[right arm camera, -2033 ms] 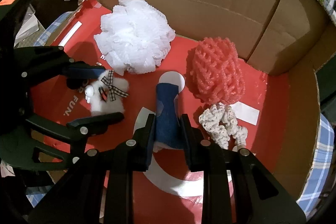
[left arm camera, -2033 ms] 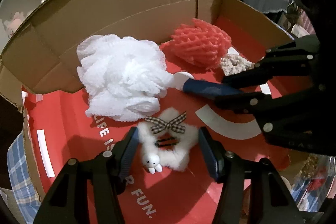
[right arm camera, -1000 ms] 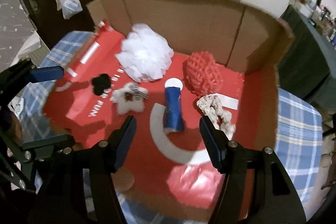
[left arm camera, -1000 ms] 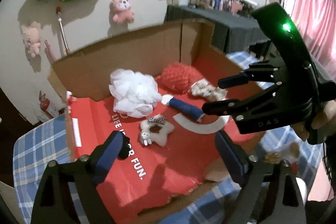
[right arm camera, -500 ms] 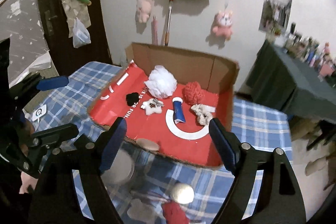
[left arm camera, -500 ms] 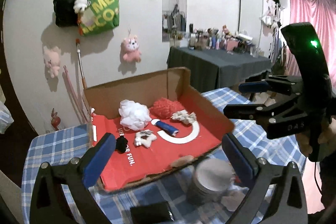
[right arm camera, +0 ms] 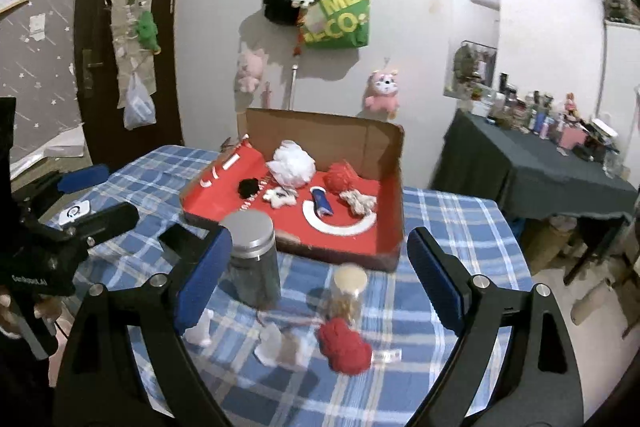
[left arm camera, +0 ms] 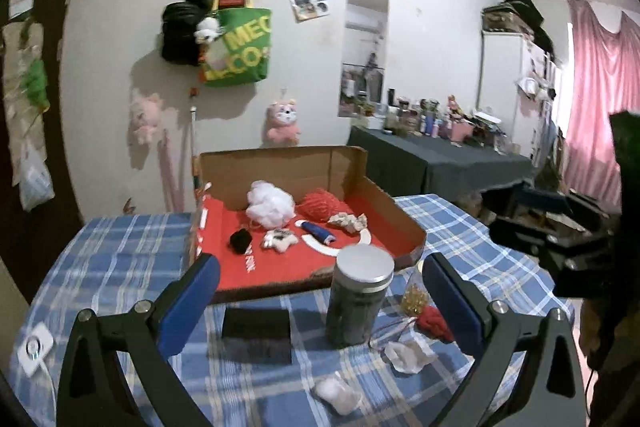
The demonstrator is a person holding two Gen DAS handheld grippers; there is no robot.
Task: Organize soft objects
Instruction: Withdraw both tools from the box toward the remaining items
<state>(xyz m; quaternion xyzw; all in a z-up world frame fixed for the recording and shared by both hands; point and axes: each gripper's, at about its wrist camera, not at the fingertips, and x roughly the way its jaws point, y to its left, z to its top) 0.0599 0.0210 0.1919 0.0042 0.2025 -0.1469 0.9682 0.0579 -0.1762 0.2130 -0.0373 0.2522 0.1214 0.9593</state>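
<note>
The cardboard box (left arm camera: pixel 280 163) with a red lining holds a white mesh puff (left arm camera: pixel 269 203), a red mesh puff (left arm camera: pixel 320 202), a cream scrunchie (left arm camera: pixel 349 221), a blue roll (left arm camera: pixel 318 231), a white furry star (left arm camera: pixel 279 240) and a black pompom (left arm camera: pixel 240 240). My left gripper (left arm camera: pixel 319 261) hangs open over the near table, well back from the box, with nothing held. My right gripper (right arm camera: pixel 319 235) is just as far back; its jaws are opening, with nothing gripped. A red knitted ball (right arm camera: pixel 344 345) lies on the checked cloth in front of it.
On the blue checked tablecloth (left arm camera: pixel 120 267) in front of the box stand a grey jar with a metal lid (left arm camera: pixel 358 299) and a small cork-lidded jar (right arm camera: pixel 348 291). A black flat object (left arm camera: pixel 256 323), crumpled white scraps (left arm camera: pixel 408 355) and a white charger (left arm camera: pixel 36 347) lie nearby.
Both grippers have let go and drawn back and up out of the box, jaws widening. The blue roll and the furry star stay lying on the red lining.
</note>
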